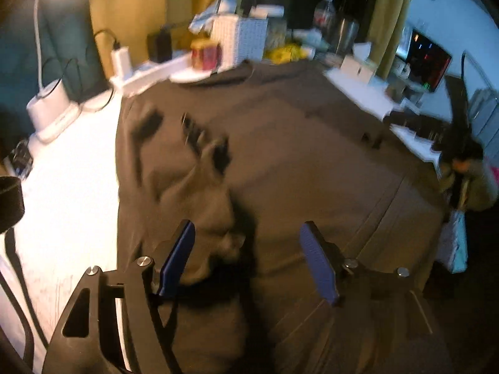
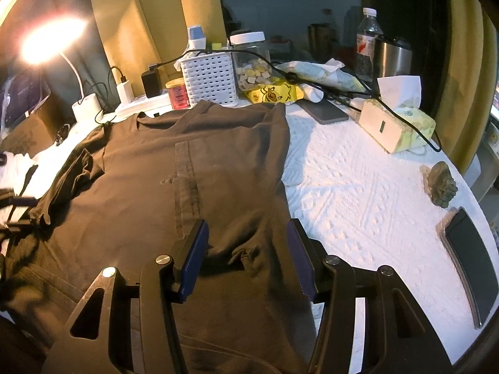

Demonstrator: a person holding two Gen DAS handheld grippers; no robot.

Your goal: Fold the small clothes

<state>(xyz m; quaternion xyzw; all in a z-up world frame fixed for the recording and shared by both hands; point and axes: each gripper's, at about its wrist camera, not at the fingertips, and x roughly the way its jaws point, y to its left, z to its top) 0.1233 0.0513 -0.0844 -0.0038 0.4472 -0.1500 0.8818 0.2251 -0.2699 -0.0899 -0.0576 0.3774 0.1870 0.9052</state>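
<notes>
A dark brown T-shirt (image 2: 187, 171) lies spread on a white textured tablecloth (image 2: 358, 202), its collar toward the far clutter. The right side is folded inward, and the left sleeve (image 2: 71, 180) is rumpled. In the blurred left wrist view the same T-shirt (image 1: 296, 140) fills the frame. My left gripper (image 1: 246, 227) hangs open above a bunched ridge of the cloth, its blue pads wide apart. My right gripper (image 2: 246, 227) also stands open, low over the shirt's near right part, with a small wrinkle (image 2: 246, 254) lying between the jaws and no pad pressing on it.
Along the far edge stand a white basket (image 2: 209, 78), a clear jar (image 2: 252, 62), a red jar (image 2: 179, 93), a water bottle (image 2: 366, 43), a steel cup (image 2: 393, 59) and a lit lamp (image 2: 53, 40). A tissue box (image 2: 399, 124), cables, a small figure (image 2: 441, 187) and a phone (image 2: 471, 265) lie to the right.
</notes>
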